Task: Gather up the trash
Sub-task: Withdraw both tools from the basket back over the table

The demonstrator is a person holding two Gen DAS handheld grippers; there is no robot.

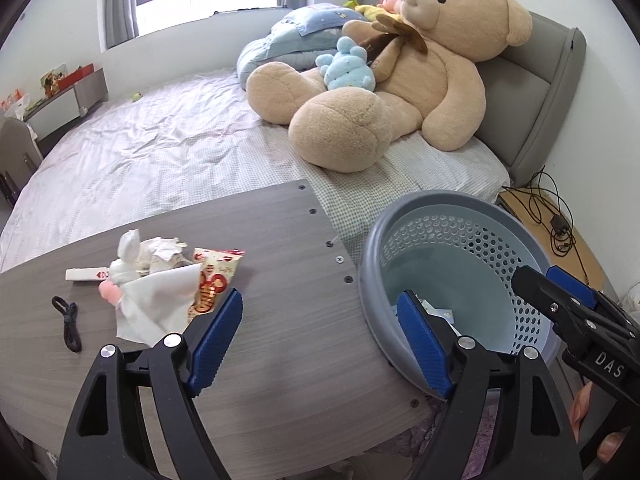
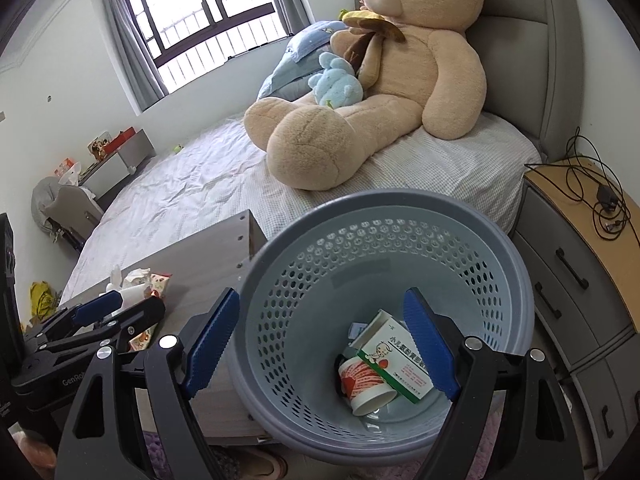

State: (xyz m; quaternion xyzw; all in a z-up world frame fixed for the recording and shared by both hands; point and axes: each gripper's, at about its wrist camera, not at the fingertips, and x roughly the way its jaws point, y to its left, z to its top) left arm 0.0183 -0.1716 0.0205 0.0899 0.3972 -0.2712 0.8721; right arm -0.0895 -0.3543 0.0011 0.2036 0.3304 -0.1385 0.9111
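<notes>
A bed (image 1: pixel 160 152) fills the far side, with a big tan teddy bear (image 1: pixel 400 80) seated at its right end. Nearer, a grey wooden table (image 1: pixel 280 260) stands left of a blue perforated basket (image 2: pixel 400 240). Trash sits on the table's left: crumpled tissues (image 1: pixel 156 280) and a snack wrapper (image 1: pixel 212 284). The basket holds a paper cup (image 2: pixel 366 384) and a small box (image 2: pixel 396 360). The left gripper (image 1: pixel 320 344) and right gripper (image 2: pixel 324 344) both hover with jaws spread, empty.
</notes>
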